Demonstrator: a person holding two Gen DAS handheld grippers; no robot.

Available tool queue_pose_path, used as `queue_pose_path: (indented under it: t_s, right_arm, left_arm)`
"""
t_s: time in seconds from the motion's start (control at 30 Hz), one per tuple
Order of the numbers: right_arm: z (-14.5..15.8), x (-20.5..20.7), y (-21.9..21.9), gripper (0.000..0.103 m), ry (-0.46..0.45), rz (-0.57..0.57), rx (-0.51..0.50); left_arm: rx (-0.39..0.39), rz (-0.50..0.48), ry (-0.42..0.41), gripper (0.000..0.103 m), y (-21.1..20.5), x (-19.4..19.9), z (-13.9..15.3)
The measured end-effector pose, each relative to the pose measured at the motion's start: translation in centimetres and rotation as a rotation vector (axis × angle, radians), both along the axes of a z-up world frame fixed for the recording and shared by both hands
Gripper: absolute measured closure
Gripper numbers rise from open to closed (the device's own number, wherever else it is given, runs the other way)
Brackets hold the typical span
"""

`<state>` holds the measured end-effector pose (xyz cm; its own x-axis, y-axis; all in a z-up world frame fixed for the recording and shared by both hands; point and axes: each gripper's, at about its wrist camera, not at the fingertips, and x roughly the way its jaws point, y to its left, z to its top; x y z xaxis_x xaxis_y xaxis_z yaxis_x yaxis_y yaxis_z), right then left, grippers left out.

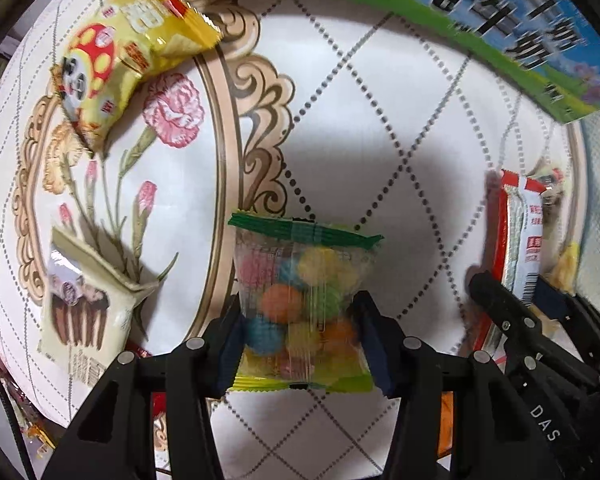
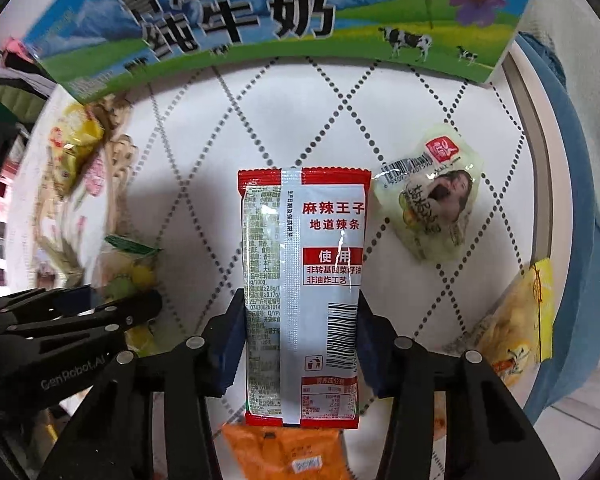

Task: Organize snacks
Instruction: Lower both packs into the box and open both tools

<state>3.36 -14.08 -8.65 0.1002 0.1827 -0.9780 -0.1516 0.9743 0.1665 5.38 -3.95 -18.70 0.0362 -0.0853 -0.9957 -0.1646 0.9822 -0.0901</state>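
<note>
My left gripper point(image 1: 298, 320) is shut on a clear candy bag point(image 1: 300, 300) with a green top seal and coloured balls inside, held above the tablecloth. My right gripper point(image 2: 300, 328) is shut on a red-and-white spicy strip packet point(image 2: 302, 280), held upright. The right gripper with its packet point(image 1: 520, 248) shows at the right of the left wrist view. The left gripper point(image 2: 80, 320) with the candy bag point(image 2: 130, 268) shows at the left of the right wrist view. A green and blue milk carton box point(image 2: 280, 20) stands at the far side; it also shows in the left wrist view point(image 1: 460, 12).
On the patterned tablecloth point(image 1: 380, 120) lie a yellow mushroom snack bag point(image 1: 128, 60) and a cream wafer packet point(image 1: 84, 300). In the right wrist view lie a pale green vacuum-packed snack point(image 2: 436, 204), a yellow packet point(image 2: 516, 320) and an orange packet point(image 2: 288, 452). A blue cloth point(image 2: 572, 200) lies at the right edge.
</note>
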Motion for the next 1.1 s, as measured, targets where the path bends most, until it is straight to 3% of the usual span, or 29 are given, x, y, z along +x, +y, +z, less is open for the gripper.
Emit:
queue_pose_path:
  t_s: [0.17,0.37,0.57,0.7,0.8,0.93,1.1]
  right_arm:
    - [4.0,0.3,-1.1,0.052,-0.009,-0.019,0.098]
    - [10.2,2.1,-3.5,0.052,-0.058,-0.02,0.215]
    - [16.8,7.8,-6.4,0.052,-0.136,-0.062,0.306]
    - [18.3,13.5,-6.1,0.052,-0.193,-0.075,0.271]
    - [18.0,17.9,-6.3,0.052,-0.182,-0.083,0.244]
    - [16.2,22.5,-6.5,0.052,-0.137,-0.09,0.192]
    - [12.9,26.2,-5.9,0.052,-0.08,-0.083,0.139]
  left_arm:
    - [-0.029,-0.009,-0.061,0.054,-0.6,-0.4,4.1]
    - [-0.128,-0.026,-0.191,0.054,-2.1,0.4,12.8]
    - [-0.194,-0.071,-0.264,0.054,-2.8,7.1,19.1]
    - [-0.181,-0.079,-0.261,0.054,-2.1,13.8,19.2]
    - [-0.175,-0.071,-0.207,0.054,-2.1,18.0,17.9]
    - [-0.211,-0.03,-0.097,0.054,-2.0,22.6,14.8]
    - [-0.225,-0.011,-0.018,0.054,-2.6,24.8,12.5]
